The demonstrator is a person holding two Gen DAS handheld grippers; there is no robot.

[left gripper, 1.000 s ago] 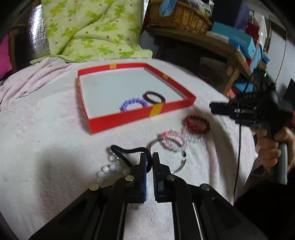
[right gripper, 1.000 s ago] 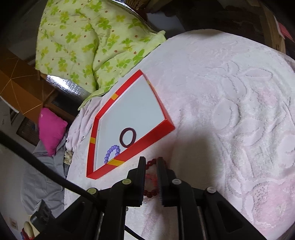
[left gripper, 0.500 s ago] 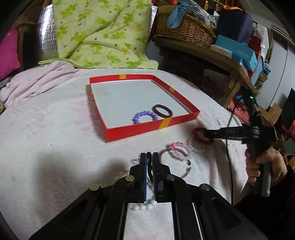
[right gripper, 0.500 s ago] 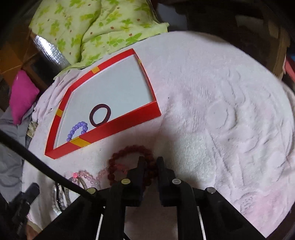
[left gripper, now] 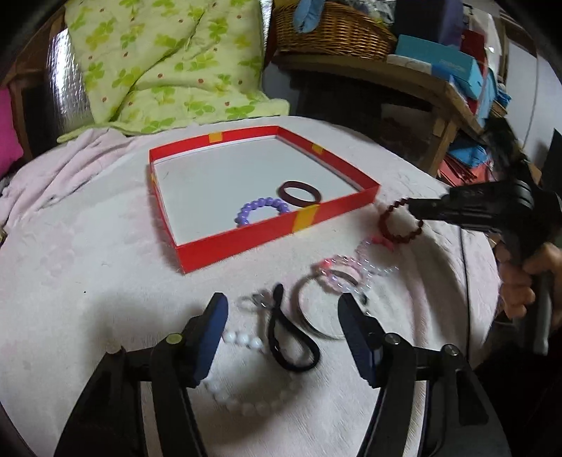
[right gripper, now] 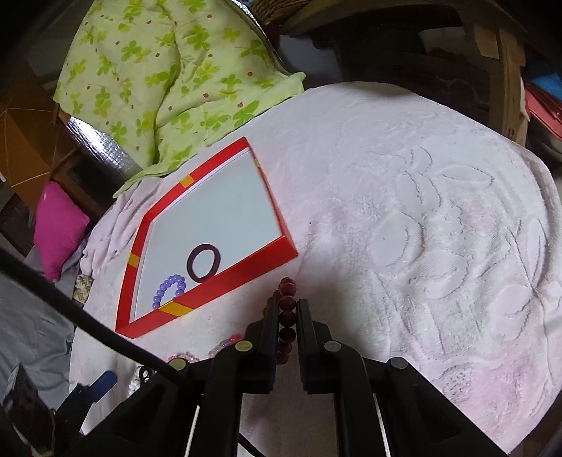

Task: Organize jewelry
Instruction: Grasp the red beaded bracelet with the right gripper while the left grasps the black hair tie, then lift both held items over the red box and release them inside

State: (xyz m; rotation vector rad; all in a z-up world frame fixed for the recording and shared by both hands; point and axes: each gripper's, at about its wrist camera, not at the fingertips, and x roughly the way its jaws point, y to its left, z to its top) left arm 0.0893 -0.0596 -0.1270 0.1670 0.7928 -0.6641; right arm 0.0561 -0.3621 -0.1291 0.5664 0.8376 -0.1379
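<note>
**Pale pink towel, red tray, bracelets half sorted**

Pale pink embossed towelling (right gripper: 421,218) covers the desk, and on it lies a shallow red tray (left gripper: 246,242) with a white floor and yellow tape marks on its rim. Inside the tray, near its front wall, rest a purple bead bracelet (left gripper: 261,209) and, just beside it to the right, a dark maroon ring bangle (left gripper: 298,192).

Right of the tray's front corner in the left wrist view, a dark red bead bracelet (left gripper: 400,225) hangs from the right tongs (left gripper: 416,211), which are closed on its beads; in the right wrist view the same beads (right gripper: 287,316) sit pinched in a row between the two black fingers, just short of the tray's near wall. A hand (left gripper: 523,281) grips the handle at the right edge of the frame.

Below that bracelet, a blurred tangle of pink and clear bead bracelets (left gripper: 351,270) lies on the towel, overlapping a thin metal bangle (left gripper: 309,316). Left of the bangle sits a black elastic hair tie (left gripper: 291,341), and a strand of white beads (left gripper: 242,379) curves around beneath it at lower centre.

The left tongs (left gripper: 281,313) have just been opening and now stand wide apart over the hair tie and white beads, their blue pads (left gripper: 210,337) touching nothing.

At the top of both views, a green leaf-print quilt (left gripper: 168,59) is piled behind the desk; a wicker basket (left gripper: 333,31) and blue boxes (left gripper: 442,66) sit on a wooden shelf at upper right.
</note>
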